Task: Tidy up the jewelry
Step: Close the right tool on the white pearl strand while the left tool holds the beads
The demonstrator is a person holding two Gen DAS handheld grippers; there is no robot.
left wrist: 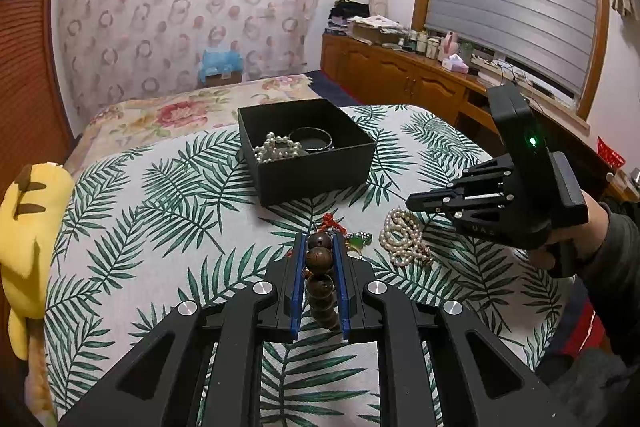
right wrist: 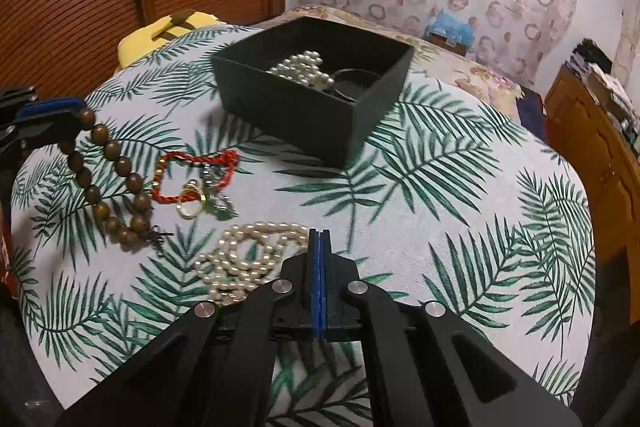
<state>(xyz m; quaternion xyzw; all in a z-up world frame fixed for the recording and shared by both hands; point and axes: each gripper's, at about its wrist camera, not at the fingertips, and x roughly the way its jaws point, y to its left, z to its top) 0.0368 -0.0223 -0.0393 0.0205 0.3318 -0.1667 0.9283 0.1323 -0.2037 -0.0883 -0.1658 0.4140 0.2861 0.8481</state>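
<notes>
Item: wooden bead bracelet (right wrist: 108, 187), pinched at one end between my left gripper (left wrist: 320, 279) so it lifts clear for the black box (left wrist: 308, 151). My right gripper (right wrist: 319, 267), pads pressed together and empty, hovers over the pearl strand (right wrist: 248, 259) on the tablecloth (right wrist: 460, 227).

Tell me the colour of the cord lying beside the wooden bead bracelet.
Red cord, clearest in the right wrist view.

The square black cardboard box (right wrist: 320, 107) blocks the table's 12 o'clock side in the right wrist view. Leaf-print tablecloth (right wrist: 460, 227) lies bare from 1 to 4 o'clock; a cream pearl necklace heap (right wrist: 248, 255) and red cord bracelet (right wrist: 192, 179) crowd 9 to 11 o'clock.
</notes>
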